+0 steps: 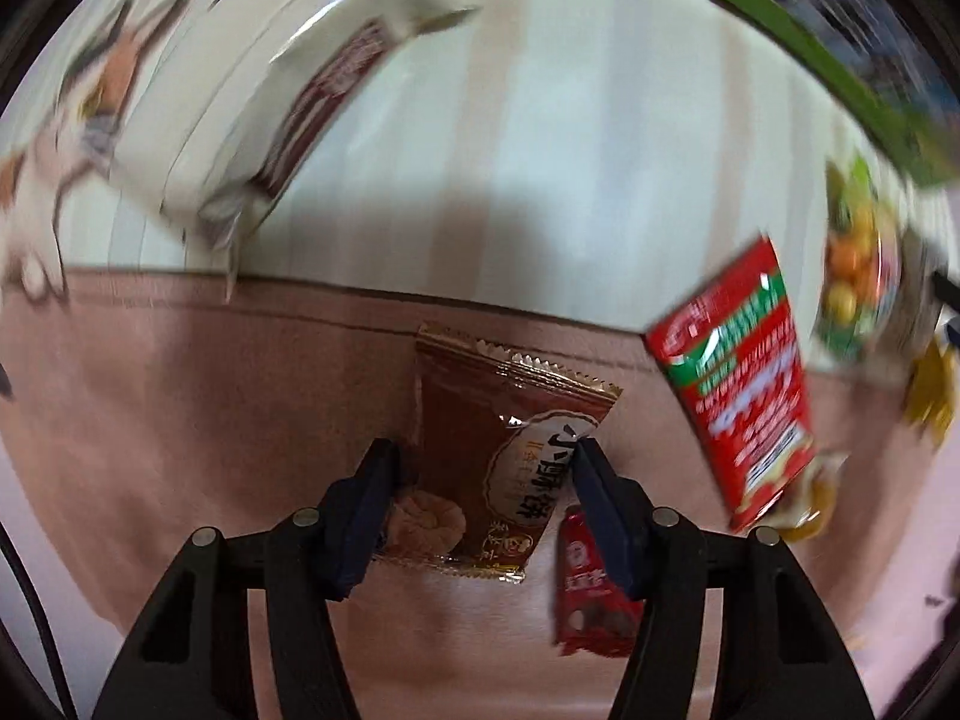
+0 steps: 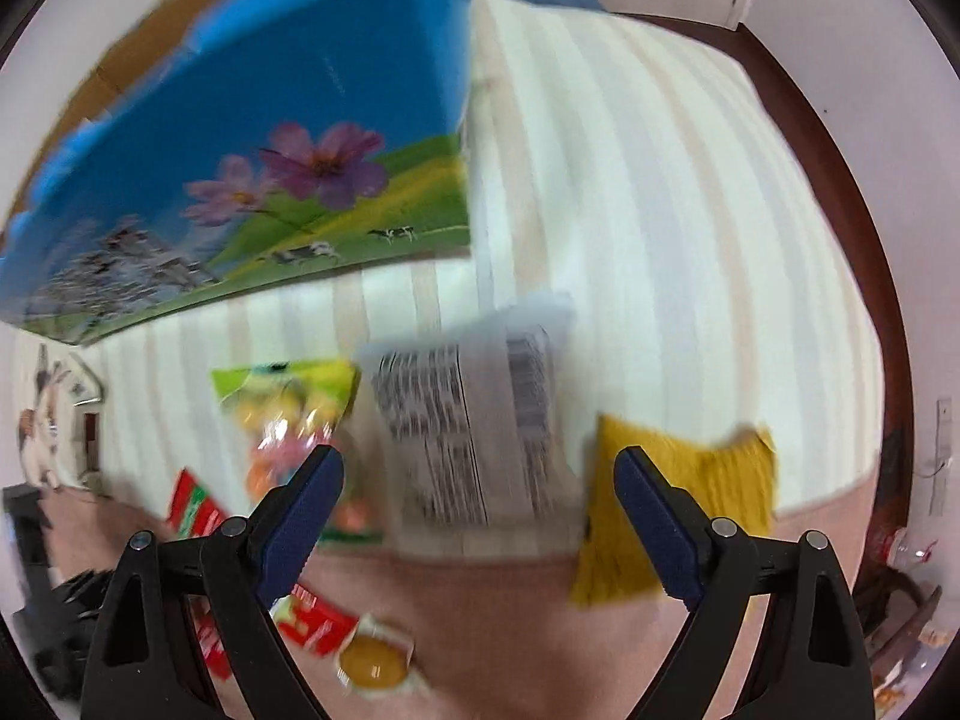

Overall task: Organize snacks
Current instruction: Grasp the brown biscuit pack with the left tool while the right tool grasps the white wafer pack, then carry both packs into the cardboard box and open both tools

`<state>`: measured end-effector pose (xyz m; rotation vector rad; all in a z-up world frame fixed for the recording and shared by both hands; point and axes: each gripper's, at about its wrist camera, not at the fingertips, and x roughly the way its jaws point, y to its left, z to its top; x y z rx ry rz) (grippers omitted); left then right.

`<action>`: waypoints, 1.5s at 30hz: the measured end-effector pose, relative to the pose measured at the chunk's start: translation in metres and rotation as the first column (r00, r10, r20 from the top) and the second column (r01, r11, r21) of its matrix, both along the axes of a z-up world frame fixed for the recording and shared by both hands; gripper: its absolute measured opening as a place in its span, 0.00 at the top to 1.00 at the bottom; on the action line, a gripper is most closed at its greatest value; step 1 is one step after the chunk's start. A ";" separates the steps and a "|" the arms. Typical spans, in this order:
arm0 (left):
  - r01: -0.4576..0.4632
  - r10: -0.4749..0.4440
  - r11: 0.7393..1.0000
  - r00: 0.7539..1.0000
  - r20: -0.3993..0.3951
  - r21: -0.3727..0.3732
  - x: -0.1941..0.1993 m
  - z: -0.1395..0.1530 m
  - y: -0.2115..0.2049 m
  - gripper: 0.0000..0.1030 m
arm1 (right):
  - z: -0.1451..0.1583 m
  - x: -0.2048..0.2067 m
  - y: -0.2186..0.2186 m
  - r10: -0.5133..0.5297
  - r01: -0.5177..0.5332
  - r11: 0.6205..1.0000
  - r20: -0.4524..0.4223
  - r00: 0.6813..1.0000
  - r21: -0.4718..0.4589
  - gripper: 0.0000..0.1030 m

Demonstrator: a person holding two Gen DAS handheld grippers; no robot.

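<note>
My left gripper (image 1: 486, 468) pointed down at a brown foil biscuit packet (image 1: 498, 456) lying on the pink blanket (image 1: 180, 408), just below the blanket's edge where the cream striped sheet (image 1: 540, 150) began. The jaws stood half closed, one on each side of the packet; I could not tell whether the pads pressed it. A small red sachet (image 1: 585, 588) lay just beside it. My right gripper (image 2: 480, 504) hung wide open, holding nothing, over a white printed packet (image 2: 474, 432) across that same edge, with a yellow packet (image 2: 714, 486) beside it.
</note>
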<state>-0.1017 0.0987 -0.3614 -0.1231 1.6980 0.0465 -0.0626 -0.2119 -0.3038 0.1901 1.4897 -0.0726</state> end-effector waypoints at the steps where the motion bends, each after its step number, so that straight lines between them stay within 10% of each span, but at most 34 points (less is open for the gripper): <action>1: -0.015 0.015 1.000 1.000 -0.005 -0.012 0.000 0.000 0.003 0.44 | -0.008 0.005 0.002 -0.001 0.001 1.000 -0.012 1.000 -0.001 0.22; 3: -0.006 0.006 1.000 1.000 -0.012 -0.020 0.000 -0.001 0.003 0.44 | -0.025 0.009 0.005 -0.008 0.009 1.000 -0.056 0.998 0.013 0.41; 12: 0.235 -0.233 0.970 0.972 -0.042 0.064 0.000 -0.006 -0.041 0.41 | -0.031 -0.032 0.010 0.033 -0.023 0.997 -0.151 0.988 0.068 0.44; 20: -0.004 0.004 1.000 1.000 -0.021 -0.009 0.004 0.002 -0.009 0.44 | -0.039 -0.091 0.014 0.028 -0.002 0.995 -0.253 0.967 0.103 0.44; 29: 0.191 -0.193 0.981 0.978 -0.074 -0.033 -0.001 -0.009 -0.039 0.33 | -0.055 -0.076 0.015 -0.087 0.120 0.987 -0.272 0.958 0.106 0.34; 45: 0.112 -0.113 0.993 0.992 -0.055 -0.025 0.008 -0.020 -0.009 0.37 | -0.041 -0.120 0.015 -0.148 0.177 0.979 -0.246 0.958 0.101 0.36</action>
